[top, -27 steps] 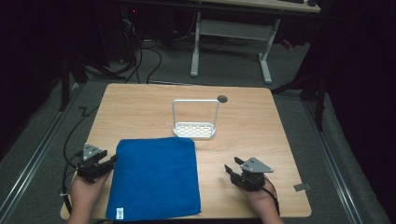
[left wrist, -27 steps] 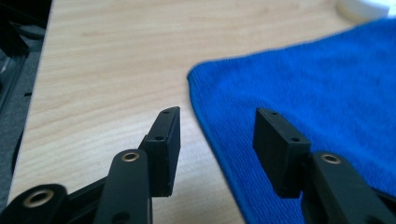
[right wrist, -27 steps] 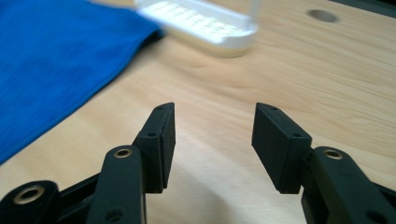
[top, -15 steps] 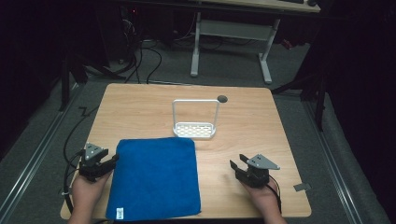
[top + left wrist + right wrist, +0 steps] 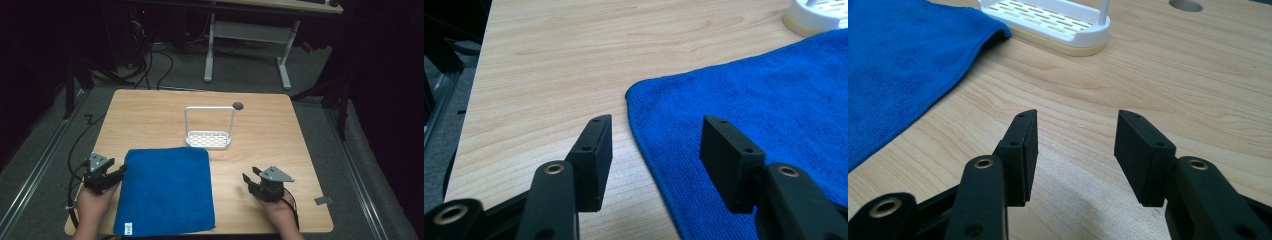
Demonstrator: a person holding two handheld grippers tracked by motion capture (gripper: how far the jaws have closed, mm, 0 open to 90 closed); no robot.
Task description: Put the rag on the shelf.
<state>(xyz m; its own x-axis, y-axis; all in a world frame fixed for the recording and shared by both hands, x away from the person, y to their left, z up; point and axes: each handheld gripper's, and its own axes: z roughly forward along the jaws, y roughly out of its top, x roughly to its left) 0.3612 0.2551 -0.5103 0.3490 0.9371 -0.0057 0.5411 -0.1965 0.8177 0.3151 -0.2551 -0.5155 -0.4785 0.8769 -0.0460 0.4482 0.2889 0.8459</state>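
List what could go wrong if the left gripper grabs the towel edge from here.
The left gripper is open astride the blue towel edge; the towel lies flat, so the jaws might scrape the table or pinch nothing. The towel's far corner nearly meets the white rack, so lifting it could nudge the rack.

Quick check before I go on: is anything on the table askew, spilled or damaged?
Nothing stands out. The blue microfibre cloth lies flat and smooth on the wooden table, and the white slotted rack with a hoop handle stands upright beyond it. No spills visible.
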